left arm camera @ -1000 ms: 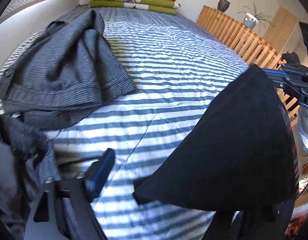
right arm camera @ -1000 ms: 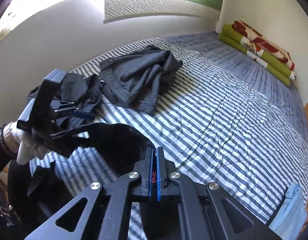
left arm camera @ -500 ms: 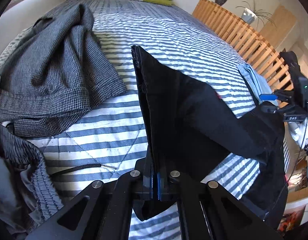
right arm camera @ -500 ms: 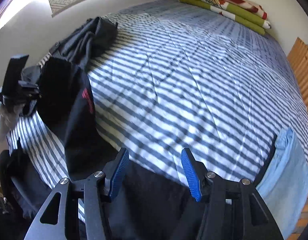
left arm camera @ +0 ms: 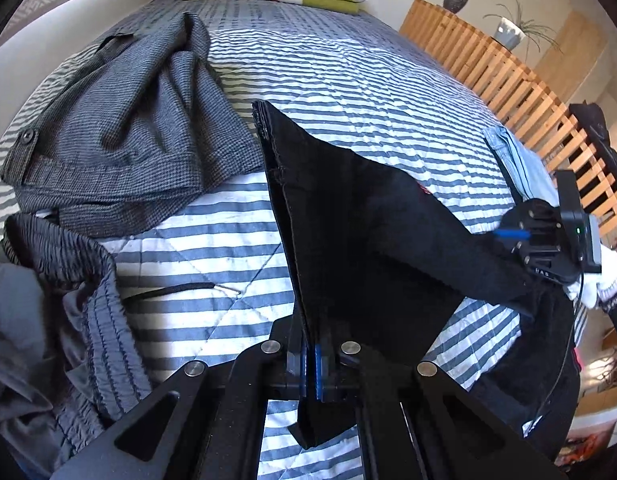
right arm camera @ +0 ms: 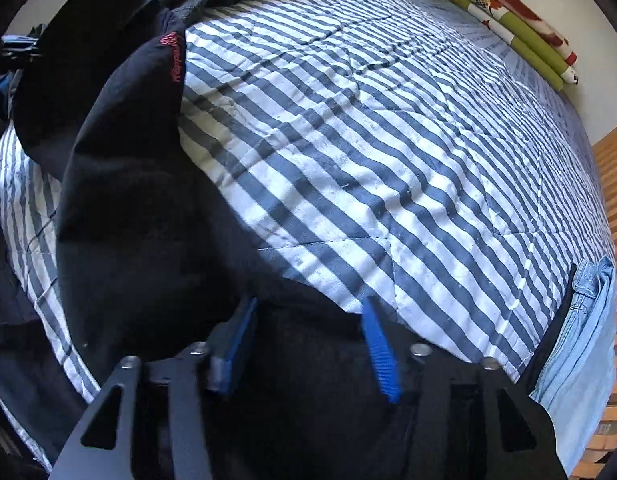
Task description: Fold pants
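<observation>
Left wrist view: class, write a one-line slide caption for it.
Left hand-held gripper shut on black pants above a striped bed cover, grey trousers heaped beside.

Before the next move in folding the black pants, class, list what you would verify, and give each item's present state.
1. Left tool clamped on the black pants: ok.
2. Right tool gripping the pants: not ok. Its jaws have just been closing, with cloth between them, but the pads are apart.
3. Pants lying flat: not ok. They are lifted and draped.
4. Bare stretch of striped bed ahead for laying them down: ok.
5. Grey garment clear of the pants: cannot tell. Their edges meet in the left view.
</observation>
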### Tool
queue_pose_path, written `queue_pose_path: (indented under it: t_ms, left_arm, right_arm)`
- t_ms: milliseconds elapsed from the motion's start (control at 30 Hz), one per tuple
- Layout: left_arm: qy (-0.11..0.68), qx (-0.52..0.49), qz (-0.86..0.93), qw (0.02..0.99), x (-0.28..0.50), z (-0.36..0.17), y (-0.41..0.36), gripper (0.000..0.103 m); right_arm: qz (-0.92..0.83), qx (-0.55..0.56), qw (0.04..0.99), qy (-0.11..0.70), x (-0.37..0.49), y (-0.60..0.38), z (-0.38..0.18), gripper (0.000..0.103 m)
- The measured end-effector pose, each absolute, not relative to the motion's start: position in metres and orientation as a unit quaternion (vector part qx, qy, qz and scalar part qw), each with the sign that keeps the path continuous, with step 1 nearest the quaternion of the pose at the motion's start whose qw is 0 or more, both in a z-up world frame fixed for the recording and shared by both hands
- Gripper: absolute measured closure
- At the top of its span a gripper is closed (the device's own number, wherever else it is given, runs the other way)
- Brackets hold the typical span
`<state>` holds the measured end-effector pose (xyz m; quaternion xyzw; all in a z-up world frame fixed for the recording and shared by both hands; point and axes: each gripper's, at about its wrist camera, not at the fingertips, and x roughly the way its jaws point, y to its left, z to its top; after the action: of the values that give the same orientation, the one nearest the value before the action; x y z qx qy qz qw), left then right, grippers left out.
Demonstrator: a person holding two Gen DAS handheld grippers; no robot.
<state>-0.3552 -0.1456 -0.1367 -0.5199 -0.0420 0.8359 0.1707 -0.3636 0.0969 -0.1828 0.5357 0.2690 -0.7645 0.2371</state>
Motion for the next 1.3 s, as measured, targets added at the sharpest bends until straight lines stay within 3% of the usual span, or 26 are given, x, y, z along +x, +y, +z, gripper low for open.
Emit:
queue_pose_path:
  t_ms: [167,300,400,467,533,600,633,733,867,1000,1067,1133,1233,1300]
  left_arm:
    - [-0.061,-0.503,0.846,0.166,-0.346,-0.119,-0.164,0.102]
    - [-0.073,-0.494,0.850,0.169,-0.350,-0.099,-0.176,0.102]
    - [-0.058,-0.484,0.860,0.152,-0.375,-0.091,-0.173,0.102]
    - [-0.042,-0.489,0.865,0.100,-0.401,-0.099,-0.169,0.091]
    - [-0.039,-0.523,0.849,0.064,-0.426,-0.114,-0.169,0.075]
    - [-0.051,-0.517,0.853,0.052,-0.426,-0.112,-0.178,0.075]
    - [-0.057,-0.514,0.854,0.058,-0.421,-0.109,-0.183,0.075]
    - [-0.066,-0.517,0.850,0.074,-0.390,-0.100,-0.197,0.070]
    - [-0.073,-0.532,0.836,0.108,-0.323,-0.099,-0.205,0.044]
    - [-0.075,-0.570,0.805,0.146,-0.259,-0.122,-0.193,0.042]
    - [-0.066,-0.585,0.793,0.160,-0.235,-0.137,-0.184,0.030]
    - [-0.048,-0.594,0.787,0.162,-0.213,-0.151,-0.173,0.025]
    - [-0.060,-0.608,0.773,0.170,-0.202,-0.170,-0.164,0.027]
    - [-0.055,-0.607,0.775,0.167,-0.196,-0.178,-0.160,0.042]
  right_arm:
    - [-0.812,0.474,0.178,0.289,-0.342,0.100,-0.147,0.101]
    - [-0.875,0.407,0.121,0.232,-0.356,0.120,-0.086,0.101]
    - [-0.885,0.393,0.071,0.240,-0.380,0.123,-0.078,0.100]
    - [-0.875,0.408,0.043,0.257,-0.400,0.118,-0.096,0.098]
    - [-0.860,0.425,0.018,0.283,-0.415,0.110,-0.119,0.096]
    - [-0.844,0.440,-0.016,0.306,-0.423,0.109,-0.133,0.072]
    - [-0.847,0.441,-0.018,0.296,-0.423,0.113,-0.132,0.067]
    - [-0.868,0.429,0.007,0.250,-0.397,0.122,-0.104,0.062]
    - [-0.882,0.425,0.092,0.180,-0.355,0.114,-0.068,0.062]
    - [-0.869,0.431,0.203,0.130,-0.283,0.090,-0.058,0.062]
    - [-0.861,0.430,0.244,0.124,-0.242,0.078,-0.065,0.062]
    - [-0.847,0.432,0.285,0.122,-0.202,0.064,-0.076,0.062]
    - [-0.823,0.449,0.324,0.127,-0.155,0.048,-0.093,0.061]
    - [-0.810,0.454,0.343,0.139,-0.125,0.036,-0.105,0.057]
